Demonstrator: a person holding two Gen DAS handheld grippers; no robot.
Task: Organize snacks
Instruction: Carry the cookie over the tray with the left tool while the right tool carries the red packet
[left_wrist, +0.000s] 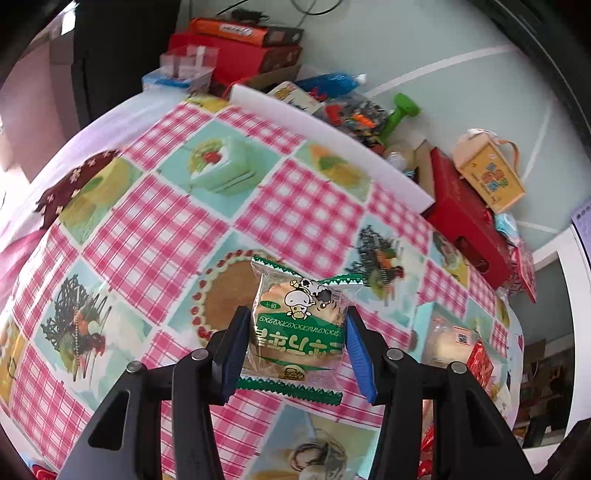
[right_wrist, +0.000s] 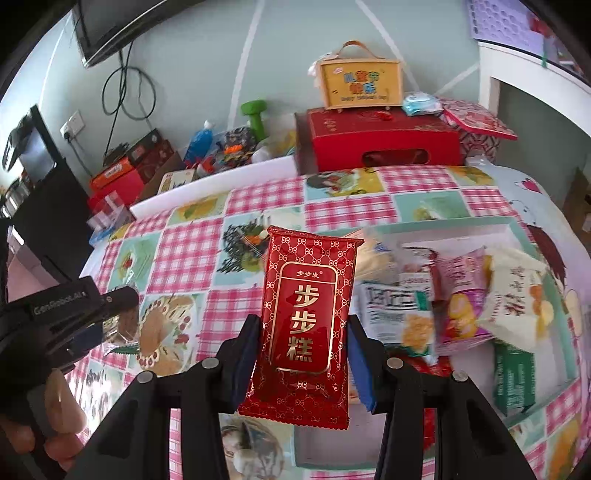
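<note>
Left claw (left_wrist: 295, 332) grips green snack (left_wrist: 299, 321); red packet (right_wrist: 304, 325) upright lengthwise.

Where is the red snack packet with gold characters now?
In the right wrist view, the red packet is held upright between the right gripper's fingers, above the checked tablecloth, left of the snack tray.

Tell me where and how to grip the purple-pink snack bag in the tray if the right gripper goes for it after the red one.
The right gripper is full, shut on the red packet. Once free, take the purple-pink bag across its upper half from above: it looks propped among neighbours in the tray, top most exposed.
</note>
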